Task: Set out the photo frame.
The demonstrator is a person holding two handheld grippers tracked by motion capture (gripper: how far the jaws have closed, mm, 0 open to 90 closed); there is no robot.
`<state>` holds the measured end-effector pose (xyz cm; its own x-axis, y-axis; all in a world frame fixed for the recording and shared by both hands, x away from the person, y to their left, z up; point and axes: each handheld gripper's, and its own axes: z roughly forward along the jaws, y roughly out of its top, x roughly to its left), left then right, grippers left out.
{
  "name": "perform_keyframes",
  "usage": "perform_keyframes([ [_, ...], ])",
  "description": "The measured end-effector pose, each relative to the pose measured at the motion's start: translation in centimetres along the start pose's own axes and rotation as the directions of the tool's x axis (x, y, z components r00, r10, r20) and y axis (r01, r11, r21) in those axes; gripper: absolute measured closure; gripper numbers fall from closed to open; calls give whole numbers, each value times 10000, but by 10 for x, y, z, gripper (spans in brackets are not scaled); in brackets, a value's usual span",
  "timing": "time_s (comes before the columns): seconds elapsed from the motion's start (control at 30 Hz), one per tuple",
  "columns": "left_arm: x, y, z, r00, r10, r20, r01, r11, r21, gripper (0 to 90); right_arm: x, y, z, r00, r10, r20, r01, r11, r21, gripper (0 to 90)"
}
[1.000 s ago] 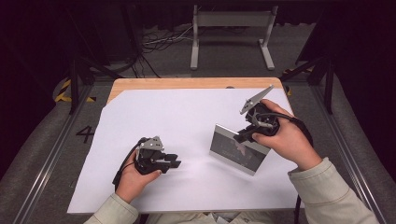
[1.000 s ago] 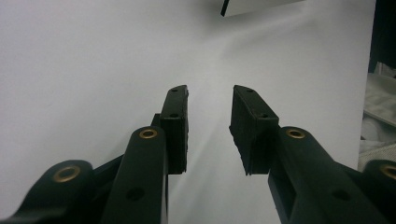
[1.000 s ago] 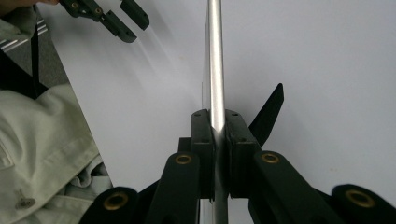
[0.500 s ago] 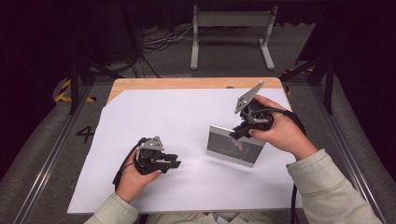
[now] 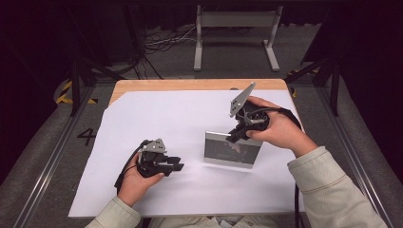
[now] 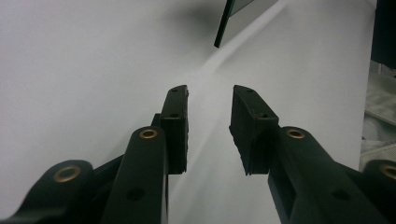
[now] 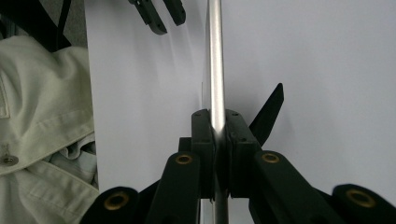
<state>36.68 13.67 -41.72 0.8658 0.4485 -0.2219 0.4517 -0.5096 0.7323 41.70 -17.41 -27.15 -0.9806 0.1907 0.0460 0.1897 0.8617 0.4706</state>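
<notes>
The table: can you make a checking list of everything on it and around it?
Surface: white sheet covering a wooden tabletop.
Job's things: silver picture frame standing upright on edge, a black stand leg behind it.
Clutter: nothing seen.
Grippers: right gripper shut on the frame's top edge; left gripper open, nothing between its jaws, low over the sheet.
Cables: a black cable trails from the left gripper; loose cables on the floor beyond.
Surroundings: grey metal stand behind the table, dark room, a "4" marked at left.

white sheet, wooden tabletop, metal stand
</notes>
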Motion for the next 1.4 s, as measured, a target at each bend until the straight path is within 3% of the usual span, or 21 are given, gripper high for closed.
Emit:
perform_keyframes([
  [0.17,0,0,0,10000,10,-1,-10,10000,5,679,-5,1,4,9993,-318,-206,319,9995,54,842],
  [0.33,1,0,0,10000,8,-21,-8,10000,6,679,-9,1,8,9947,-933,-420,933,9956,-28,842],
  [0.63,0,0,1,10000,10,-2,-10,10000,23,679,-18,-1,14,9894,-1246,-747,1250,9922,5,842],
  [0.9,1,0,1,10000,10,9,-10,10000,23,678,-19,0,20,9879,-1364,-743,1382,9902,205,842],
  [1.1,0,0,1,10000,14,25,-14,10000,17,679,-21,-1,21,9873,-1387,-771,1396,9902,63,839],
  [1.4,1,0,1,10000,34,16,-34,10000,4,678,-24,-4,21,9884,-1479,-350,1473,9889,-174,815],
])
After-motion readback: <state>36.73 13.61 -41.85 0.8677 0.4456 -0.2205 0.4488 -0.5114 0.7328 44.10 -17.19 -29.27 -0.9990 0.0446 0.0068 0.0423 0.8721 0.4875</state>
